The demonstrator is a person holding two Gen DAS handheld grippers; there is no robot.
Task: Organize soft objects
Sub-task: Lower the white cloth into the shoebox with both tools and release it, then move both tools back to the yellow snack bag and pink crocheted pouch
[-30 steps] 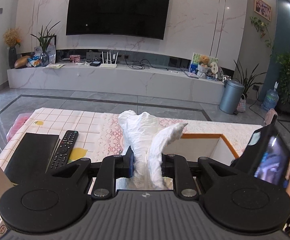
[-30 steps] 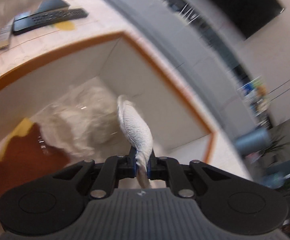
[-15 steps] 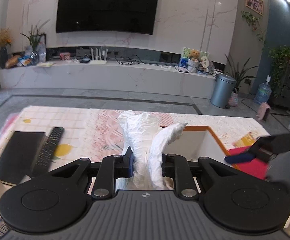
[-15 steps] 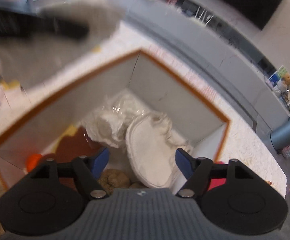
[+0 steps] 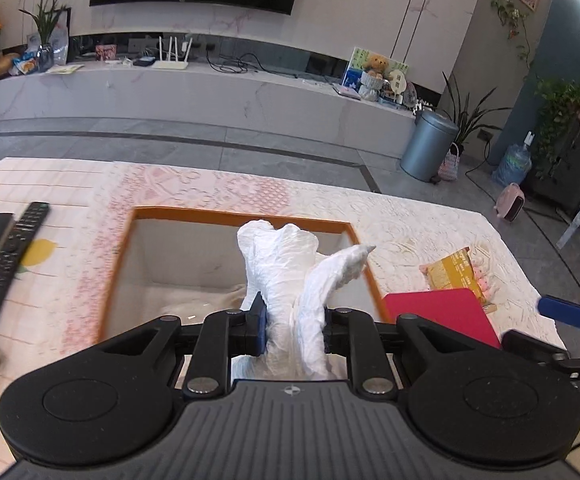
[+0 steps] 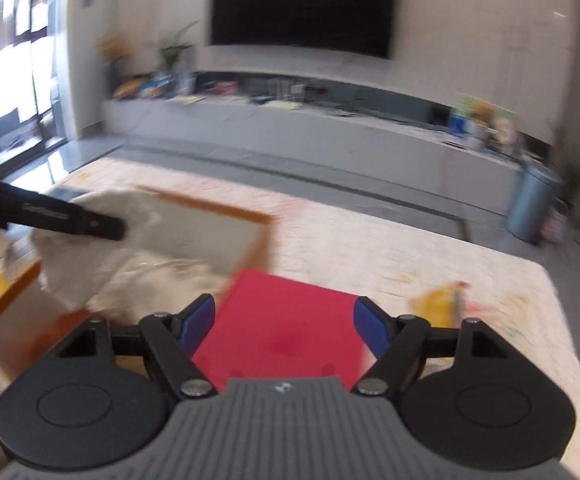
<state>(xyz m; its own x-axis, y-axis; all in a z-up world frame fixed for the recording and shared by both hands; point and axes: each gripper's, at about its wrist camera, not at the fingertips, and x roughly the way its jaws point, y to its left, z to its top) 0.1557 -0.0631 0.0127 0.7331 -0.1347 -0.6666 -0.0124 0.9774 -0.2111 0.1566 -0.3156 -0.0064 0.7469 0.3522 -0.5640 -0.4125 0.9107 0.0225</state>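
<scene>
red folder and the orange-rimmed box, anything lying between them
Nothing: in the left wrist view the red folder lies right against the orange-rimmed box, at its right wall, with no object or gap visible between.

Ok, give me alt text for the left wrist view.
The left gripper clamps a crumpled white cloth above an open orange-rimmed box on a patterned tablecloth. A remote lies left of the box, a red folder right.

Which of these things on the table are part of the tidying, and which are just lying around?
Part of the job:
- white plastic-wrapped soft bundle, clamped in the left gripper
- orange-rimmed storage box, soft items already inside
- right gripper, open and empty

Lying about:
- TV remote
- red folder
- yellow snack packet
</scene>
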